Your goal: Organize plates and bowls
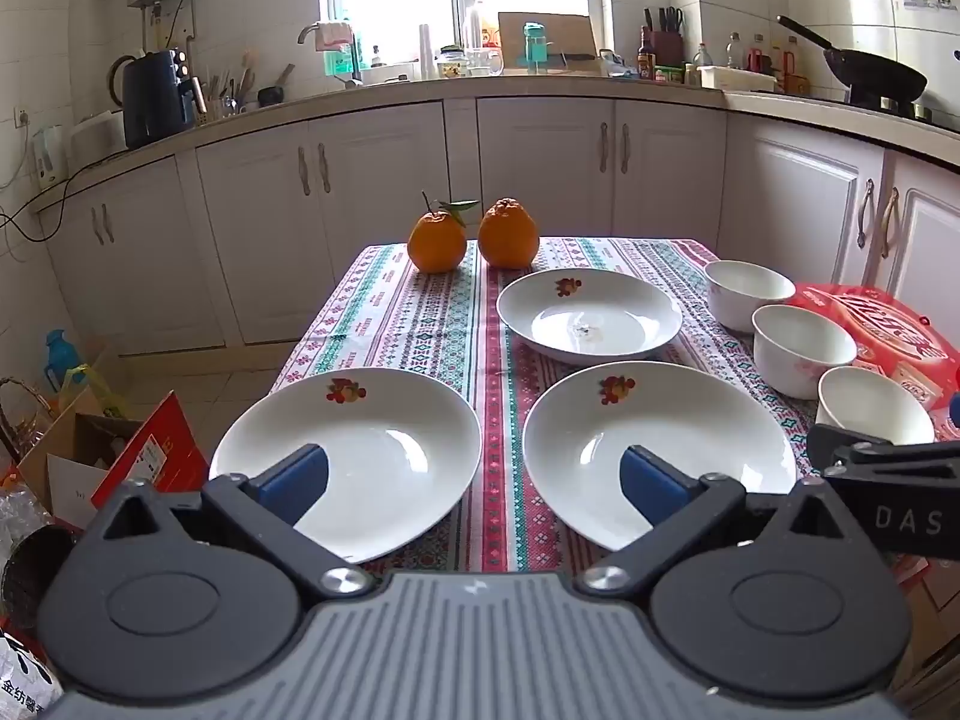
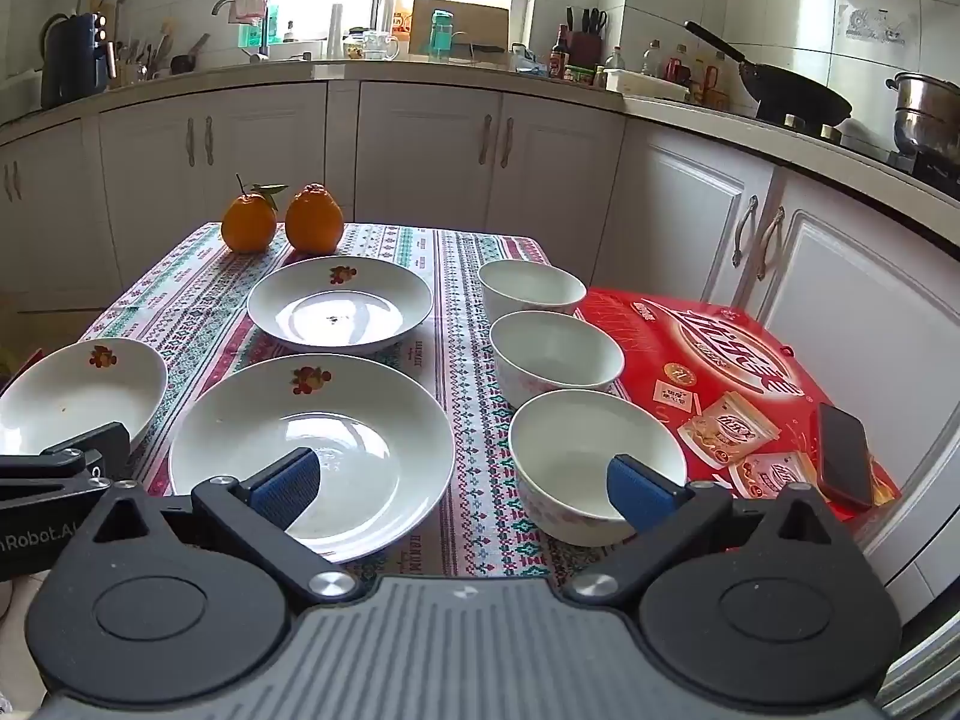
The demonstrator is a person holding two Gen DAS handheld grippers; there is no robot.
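Three white plates with a fruit motif lie on the patterned tablecloth: near left plate, near middle plate, far plate. Three white bowls stand in a row at the right: far bowl, middle bowl, near bowl. My left gripper is open and empty, hovering before the two near plates. My right gripper is open and empty, between the middle plate and the near bowl.
Two oranges sit at the table's far edge. A red box with a black phone on it lies right of the bowls. Cardboard boxes stand on the floor at the left. Kitchen cabinets stand behind.
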